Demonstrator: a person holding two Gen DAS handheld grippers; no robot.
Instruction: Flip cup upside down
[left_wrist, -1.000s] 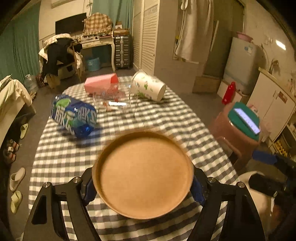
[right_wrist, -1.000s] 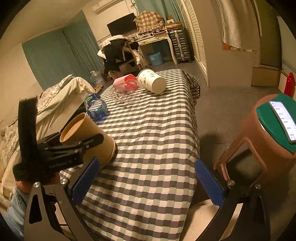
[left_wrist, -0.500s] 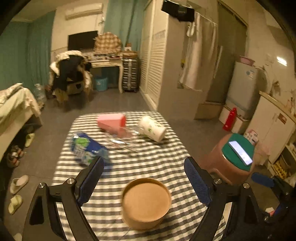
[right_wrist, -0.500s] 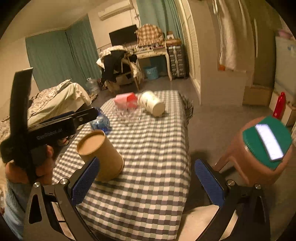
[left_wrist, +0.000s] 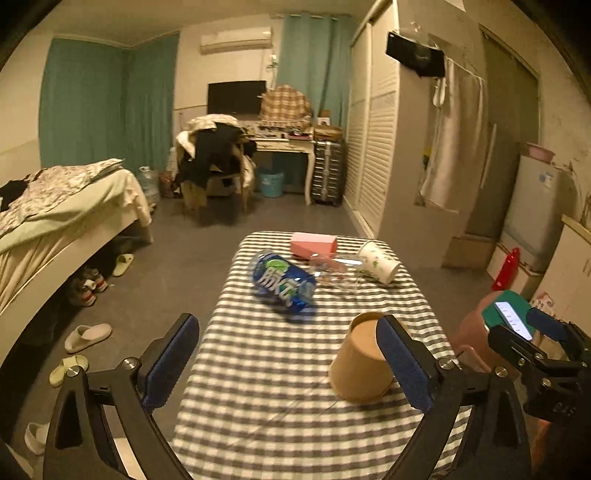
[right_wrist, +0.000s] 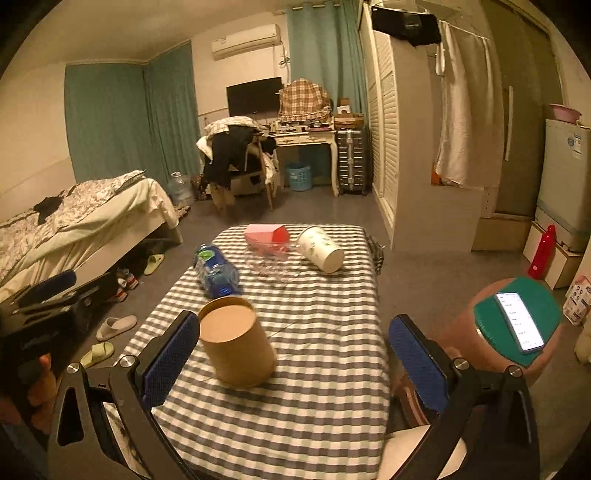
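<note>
1. The checked table (right_wrist: 332, 332) is carrying everything: a blue bottle (left_wrist: 283, 282) lying on its side, a pink box (left_wrist: 313, 243) and a white cup (left_wrist: 378, 258) tipped over at the far end, and clear plastic packaging (right_wrist: 269, 264) between them.
2. The brown paper cup (right_wrist: 236, 347) is sitting near the front edge with its closed base facing up and its wider mouth down on the cloth, leaning slightly in the wide lens. Judging by that, the flip is looking finished, with nothing left beyond drawing the hands away.
3. The left gripper (left_wrist: 288, 362) is hanging spread wide and gripping nothing; the cup (left_wrist: 360, 363) is showing partly behind its right-hand finger (left_wrist: 402, 365), whether touching I cannot tell.
4. The right gripper (right_wrist: 295, 360) is also gaping and empty, with the cup just beside its left-hand finger (right_wrist: 170, 358) and well apart from the other.
</note>
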